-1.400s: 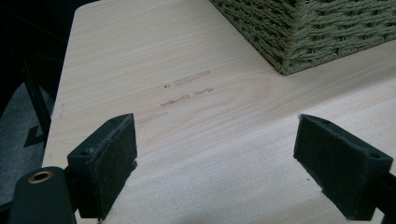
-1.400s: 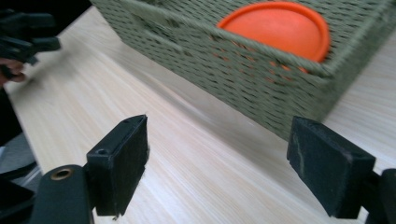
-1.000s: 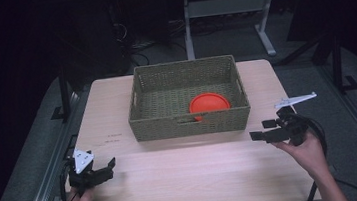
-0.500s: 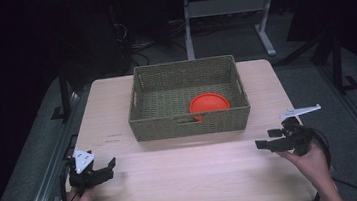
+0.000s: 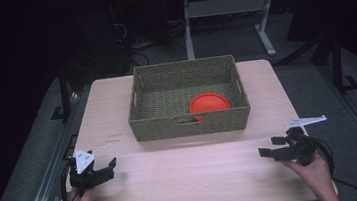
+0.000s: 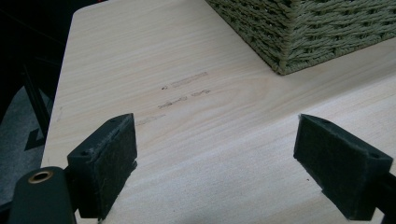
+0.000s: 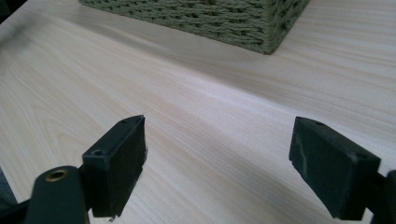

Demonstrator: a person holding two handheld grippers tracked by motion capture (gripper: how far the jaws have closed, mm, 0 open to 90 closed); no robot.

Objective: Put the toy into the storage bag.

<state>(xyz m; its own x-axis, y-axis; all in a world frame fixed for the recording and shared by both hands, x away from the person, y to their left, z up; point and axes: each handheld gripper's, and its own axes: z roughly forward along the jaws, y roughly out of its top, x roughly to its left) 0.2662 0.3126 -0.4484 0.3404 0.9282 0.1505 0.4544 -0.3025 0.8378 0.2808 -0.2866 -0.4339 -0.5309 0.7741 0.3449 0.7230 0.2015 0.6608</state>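
Basket (image 5: 190, 117), woven, olive-green, rectangular, with handle slots: stands at the middle of my table (image 5: 185, 180), toward the far edge. Its near left corner (image 6: 285, 65) shows in the left gripper view and its near right corner (image 7: 266, 44) in the right gripper view, both well ahead of the jaws.

Disc (image 5: 209, 103), orange-red, round: lies on the basket floor in the near right part, close against the front wall. I cannot tell from the high view whether it is a plate or a lid.

Left gripper (image 5: 107, 168): held low over the near left corner of the table, jaws spread wide with only bare wood between the pads (image 6: 112, 154). It grips nothing and is well apart from the basket. A grey three-cornered plate sits on top of it.

Right gripper (image 5: 267, 150): held over the near right part of the table, jaws likewise spread wide and pointing leftward across the board, nothing between the pads (image 7: 123, 154). It is also well apart from the basket.

Marks (image 6: 187, 88), faint and grey, on the tabletop left of the basket: too blurred for me to read.

Hands (image 5: 315, 176): one on each gripper, entering from the near edge.
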